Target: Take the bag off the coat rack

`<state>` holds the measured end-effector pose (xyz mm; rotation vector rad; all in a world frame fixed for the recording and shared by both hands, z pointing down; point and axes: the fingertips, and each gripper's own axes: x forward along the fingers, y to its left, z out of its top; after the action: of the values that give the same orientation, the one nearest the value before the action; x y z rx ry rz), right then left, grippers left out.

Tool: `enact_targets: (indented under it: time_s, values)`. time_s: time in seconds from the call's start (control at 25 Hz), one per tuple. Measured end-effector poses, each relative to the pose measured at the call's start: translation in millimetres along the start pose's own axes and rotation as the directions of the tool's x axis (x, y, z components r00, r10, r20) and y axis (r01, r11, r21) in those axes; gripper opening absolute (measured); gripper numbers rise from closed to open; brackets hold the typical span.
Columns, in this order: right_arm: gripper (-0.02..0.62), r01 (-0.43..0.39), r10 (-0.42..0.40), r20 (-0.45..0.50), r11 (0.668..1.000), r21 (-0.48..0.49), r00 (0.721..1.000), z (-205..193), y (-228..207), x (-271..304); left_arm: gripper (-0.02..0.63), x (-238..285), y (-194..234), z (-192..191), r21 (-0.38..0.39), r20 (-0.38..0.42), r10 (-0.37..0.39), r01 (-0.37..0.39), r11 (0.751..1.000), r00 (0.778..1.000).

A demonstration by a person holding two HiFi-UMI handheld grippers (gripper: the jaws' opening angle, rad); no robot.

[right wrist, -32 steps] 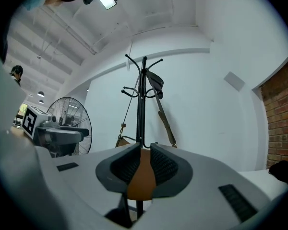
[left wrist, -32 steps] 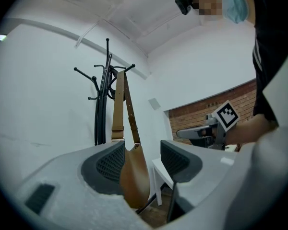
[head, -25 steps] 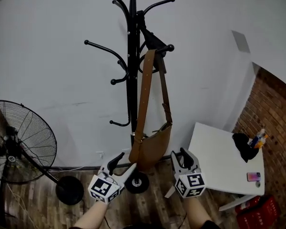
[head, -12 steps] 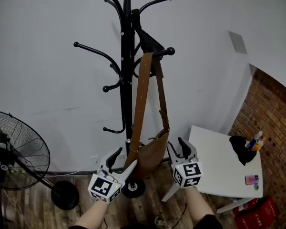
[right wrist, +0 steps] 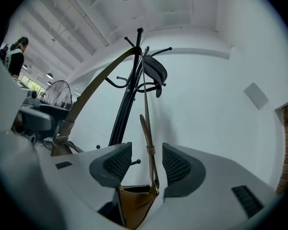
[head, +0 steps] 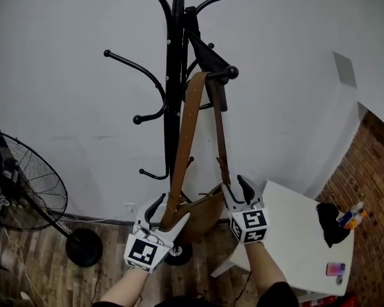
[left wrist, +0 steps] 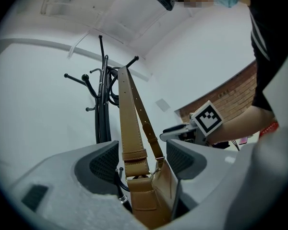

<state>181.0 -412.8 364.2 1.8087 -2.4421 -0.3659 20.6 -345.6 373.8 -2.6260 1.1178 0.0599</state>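
Note:
A brown shoulder bag [head: 201, 213] hangs by its long strap [head: 184, 139] from a hook on the black coat rack [head: 174, 75]. My left gripper [head: 168, 214] is at the bag's left strap end. In the left gripper view, that gripper [left wrist: 141, 159] has the wide strap [left wrist: 129, 123] between its jaws, which are opening, pads clear of it. My right gripper [head: 237, 189] is at the right strap end. In the right gripper view, that gripper [right wrist: 146, 164] straddles the thin strap [right wrist: 146, 119] above the bag [right wrist: 134, 202], its jaws opening without touching.
A black standing fan [head: 22, 194] with its round base [head: 83, 247] is at the left. A white table [head: 301, 235] at the right carries a black item [head: 329, 213] and a phone [head: 336, 268]. A brick wall [head: 377, 190] is at the far right.
Both grippers have risen and closed in on the bag's two strap ends, and their jaws have spread wider. The bag still hangs from the hook.

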Motion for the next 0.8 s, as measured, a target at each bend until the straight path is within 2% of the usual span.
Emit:
enact_targets:
  time_s: [0.36, 0.56, 0.8]
  values:
    - [0.183, -0.105, 0.106, 0.043, 0.994, -0.025, 0.993, 3.7, -6.2, 37.2, 0.285, 20.9, -6.1, 10.3, 0.099, -0.007, 0.137, -0.136, 0.986, 0.991]
    - [0.175, -0.164, 0.166, 0.056, 0.986, -0.042, 0.984, 4.6, -3.9, 52.2, 0.274, 29.6, 0.5, 10.6, 0.118, -0.015, 0.216, -0.213, 0.97, 0.976]
    - [0.101, -0.205, 0.209, 0.082, 0.977, -0.052, 0.974, 6.8, -0.5, 59.8, 0.22, 33.5, 13.0, 10.0, 0.156, -0.026, 0.297, -0.289, 0.945, 0.955]
